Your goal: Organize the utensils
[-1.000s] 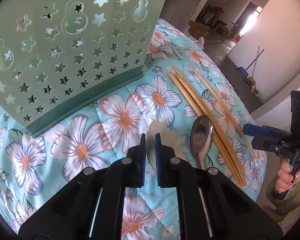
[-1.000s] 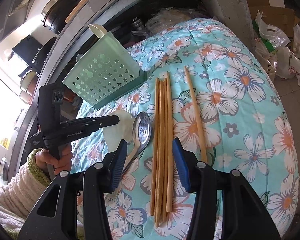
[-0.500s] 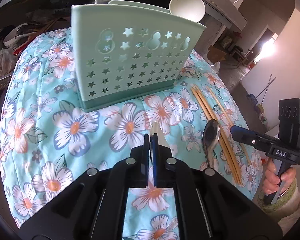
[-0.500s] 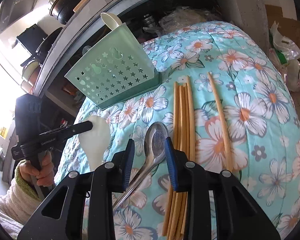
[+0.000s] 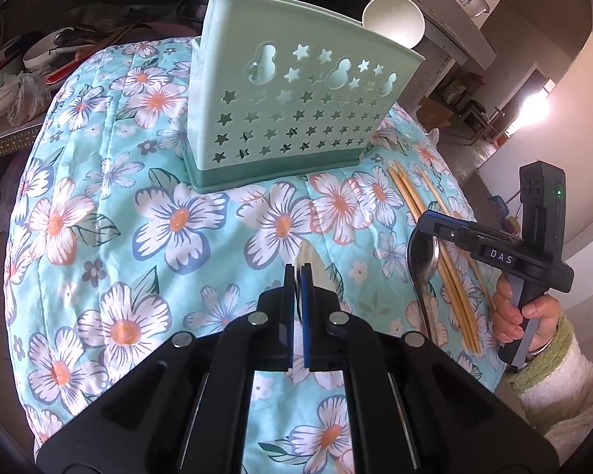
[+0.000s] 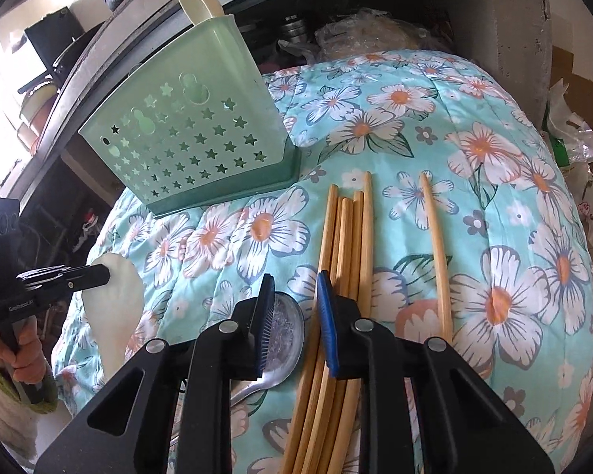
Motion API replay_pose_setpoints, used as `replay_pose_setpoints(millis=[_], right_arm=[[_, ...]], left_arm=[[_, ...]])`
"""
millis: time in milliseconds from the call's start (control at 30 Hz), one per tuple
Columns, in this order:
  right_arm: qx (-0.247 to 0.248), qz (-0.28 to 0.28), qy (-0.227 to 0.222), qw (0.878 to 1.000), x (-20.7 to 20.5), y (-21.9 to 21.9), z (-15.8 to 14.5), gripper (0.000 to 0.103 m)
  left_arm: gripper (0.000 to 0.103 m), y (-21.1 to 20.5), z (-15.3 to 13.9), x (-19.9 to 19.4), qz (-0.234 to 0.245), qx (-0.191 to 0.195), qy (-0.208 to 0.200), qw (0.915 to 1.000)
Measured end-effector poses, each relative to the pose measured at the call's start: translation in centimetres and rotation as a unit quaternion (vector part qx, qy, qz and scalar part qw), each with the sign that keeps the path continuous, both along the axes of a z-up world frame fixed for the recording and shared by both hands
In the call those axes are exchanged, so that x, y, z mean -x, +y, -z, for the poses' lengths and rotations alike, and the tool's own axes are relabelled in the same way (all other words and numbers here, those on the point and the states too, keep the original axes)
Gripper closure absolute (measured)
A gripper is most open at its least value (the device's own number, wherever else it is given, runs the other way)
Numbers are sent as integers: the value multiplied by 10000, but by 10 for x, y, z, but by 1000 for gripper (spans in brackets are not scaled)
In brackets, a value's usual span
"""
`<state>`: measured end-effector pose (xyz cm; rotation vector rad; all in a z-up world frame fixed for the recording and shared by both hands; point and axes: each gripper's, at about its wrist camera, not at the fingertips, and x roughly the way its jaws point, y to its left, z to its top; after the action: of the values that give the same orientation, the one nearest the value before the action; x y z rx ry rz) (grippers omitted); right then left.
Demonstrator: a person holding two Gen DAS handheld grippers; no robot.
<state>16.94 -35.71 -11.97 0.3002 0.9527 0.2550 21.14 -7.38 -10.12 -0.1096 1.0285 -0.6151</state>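
Note:
My left gripper (image 5: 298, 272) is shut on a cream spoon (image 6: 112, 308) and holds it above the floral cloth, in front of the green star-holed utensil holder (image 5: 292, 106). In the right wrist view the left gripper (image 6: 99, 274) grips the spoon near its bowl. My right gripper (image 6: 294, 300) is open, its jaws standing either side of the metal spoon (image 6: 282, 330) on the cloth. It shows in the left wrist view (image 5: 429, 223) above that spoon (image 5: 423, 260). Several bamboo chopsticks (image 6: 348, 256) lie beside the spoon. One more cream spoon (image 5: 393, 19) stands in the holder.
The floral cloth (image 5: 158, 217) covers a rounded surface that falls away at the sides. A single chopstick (image 6: 435, 245) lies apart to the right. A shelf with bowls and pans (image 5: 39, 55) runs behind the holder. Plastic bags (image 6: 581, 181) lie on the floor at right.
My left gripper has closed on the cream spoon and lifted it off the cloth, pulling back from the holder. My right gripper has narrowed and dropped around the metal spoon's bowl.

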Motion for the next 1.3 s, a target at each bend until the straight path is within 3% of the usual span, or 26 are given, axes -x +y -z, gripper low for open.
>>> replay_pose_setpoints(millis=[233,467,800,1067,1300], right_arm=[[85,-237,79,9997,2,10,1,81],[110,-219,78,9997,4,13,1,97],[245,-107,-346,9990,20,16,-25,99],[236,32,-926,9954,34,4,-63,99],[-45,213,-1445,9893,50,-14,-99,99]], left_arm=[[101,0,-1,1,9,28,19,10000],[101,-2,1,1,1,27,17,10000],[101,-1,-4,4,-61,-56,-52,10000],[101,9,-41,7,-344,-81,-487,9982],[101,29,-110,0,-926,176,-1219,9881]])
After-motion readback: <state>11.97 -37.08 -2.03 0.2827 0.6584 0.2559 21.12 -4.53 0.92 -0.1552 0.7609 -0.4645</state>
